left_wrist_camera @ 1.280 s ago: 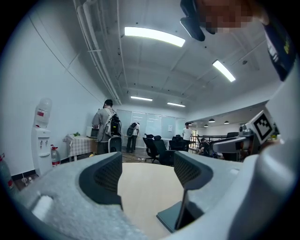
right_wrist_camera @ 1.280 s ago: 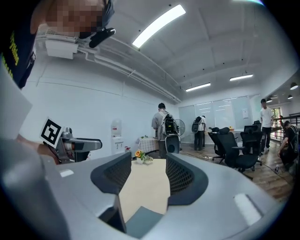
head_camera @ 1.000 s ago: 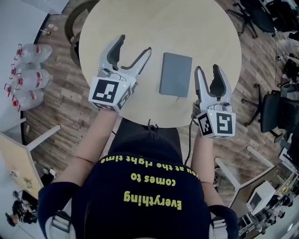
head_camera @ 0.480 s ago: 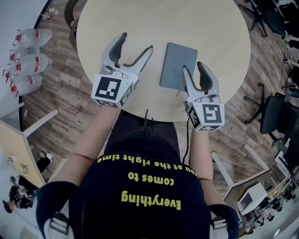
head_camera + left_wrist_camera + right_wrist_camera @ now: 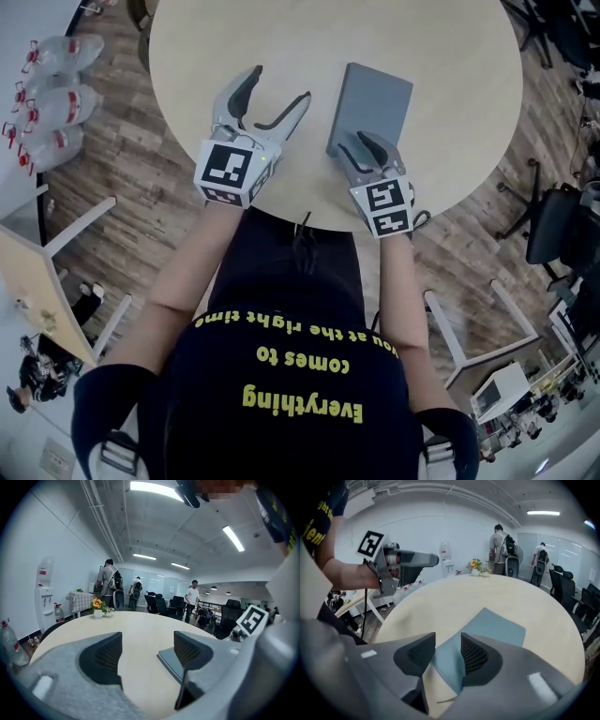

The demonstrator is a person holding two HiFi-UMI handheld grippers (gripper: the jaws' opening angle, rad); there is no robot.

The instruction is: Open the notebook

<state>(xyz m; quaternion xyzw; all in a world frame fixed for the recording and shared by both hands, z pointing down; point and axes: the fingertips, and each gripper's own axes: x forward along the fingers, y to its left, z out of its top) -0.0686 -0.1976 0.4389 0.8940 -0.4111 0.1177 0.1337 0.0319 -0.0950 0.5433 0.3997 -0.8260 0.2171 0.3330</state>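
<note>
My right gripper [image 5: 357, 144] is down at the near edge of the notebook [image 5: 375, 98], tilted towards it, and its jaws are closing. The notebook's near left corner lies between them, though the pads stand a little clear on either side and do not press on the cover. The notebook is grey and shut, and it lies flat on the round table [image 5: 234, 37], its long sides running away from me with a slight lean to the right. My left gripper [image 5: 277, 86] is just left of the notebook, apart from it, with its jaws wide apart and only bare tabletop between them. In the left gripper view the notebook's edge shows just behind the right-hand jaw. Far beyond the notebook, at the table's opposite rim, stands a small pot of flowers [image 5: 97, 605]. Left of the notebook, off the table, water bottles [image 5: 56, 101] lie on the wood floor — well apart from what I am handling.
</note>
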